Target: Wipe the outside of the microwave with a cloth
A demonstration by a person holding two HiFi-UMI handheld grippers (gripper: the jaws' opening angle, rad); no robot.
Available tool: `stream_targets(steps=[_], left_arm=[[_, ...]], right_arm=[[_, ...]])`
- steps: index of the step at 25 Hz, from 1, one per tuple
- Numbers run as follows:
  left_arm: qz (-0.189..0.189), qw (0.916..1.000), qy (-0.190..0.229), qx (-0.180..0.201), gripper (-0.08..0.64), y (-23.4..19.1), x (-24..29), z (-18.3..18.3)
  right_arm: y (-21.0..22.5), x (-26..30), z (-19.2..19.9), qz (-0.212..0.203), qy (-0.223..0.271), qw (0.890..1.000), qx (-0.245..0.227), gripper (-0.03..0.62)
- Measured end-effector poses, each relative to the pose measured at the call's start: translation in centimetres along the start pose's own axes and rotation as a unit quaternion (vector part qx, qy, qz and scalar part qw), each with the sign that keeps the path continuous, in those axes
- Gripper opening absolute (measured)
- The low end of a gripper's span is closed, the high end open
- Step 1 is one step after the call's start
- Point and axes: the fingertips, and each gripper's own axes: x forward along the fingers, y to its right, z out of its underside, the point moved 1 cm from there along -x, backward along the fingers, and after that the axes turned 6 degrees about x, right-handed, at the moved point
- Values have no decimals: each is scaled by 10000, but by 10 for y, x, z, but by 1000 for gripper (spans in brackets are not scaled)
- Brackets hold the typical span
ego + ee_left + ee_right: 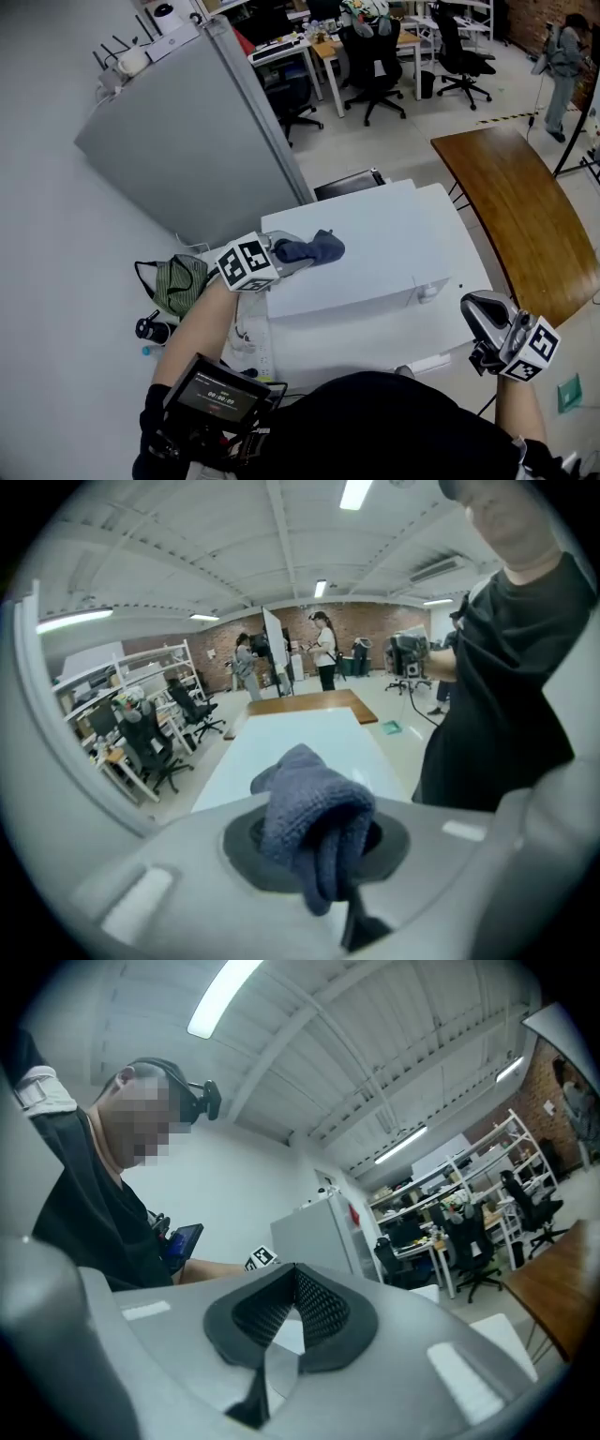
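1. The left claw (286,255) is squeezed shut on a blue cloth (314,248). The left gripper view shows the cloth bunched up between the jaws and sticking out in front.
2. The cloth rests on the flat white top of the microwave (375,234), near its left back corner. I think it is held low and flat so it can rub the top.
3. The bunch of cloth pokes out past the claw. That way the soft part touches the box and the hard claw does not.
4. The right claw (480,314) is closed too, with its tips together and nothing in them. It hangs off to the right, well away from the microwave. It looks like it is just keeping out of the way.
5. The top looks smooth and clean, so the cloth should slide easily. The sides and front are left to wipe.
6. The microwave sits on a white table (450,211).
7. A big grey cabinet (187,141) stands behind it on the left, and a brown wooden table (520,206) is on the right.
8. Black office chairs (375,56) and desks fill the back of the room.
9. A green bag (178,281) lies on the pale floor by the left arm.
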Motion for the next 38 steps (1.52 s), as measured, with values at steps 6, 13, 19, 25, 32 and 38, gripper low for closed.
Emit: stream_targets(steps=[6, 13, 19, 25, 32, 38], left_arm=[[-27, 9979, -375, -522, 58, 50, -62, 125], [360, 9985, -375, -167, 58, 47, 7, 62], [900, 9944, -109, 537, 57, 32, 155, -77], [1157, 9880, -62, 1021, 58, 27, 238, -166], [563, 9944, 411, 789, 58, 31, 96, -115], [30, 9996, -189, 217, 58, 73, -51, 60]], right_arm=[[-47, 79, 25, -645, -266, 9976, 25, 5], [-24, 41, 13, -288, -152, 9995, 44, 5], [38, -68, -16, 511, 27, 9987, 57, 5], [66, -135, -37, 1029, 188, 9945, 40, 5], [29, -64, -30, 312, 80, 9995, -66, 5], [-47, 40, 8, -535, -110, 9985, 70, 5]])
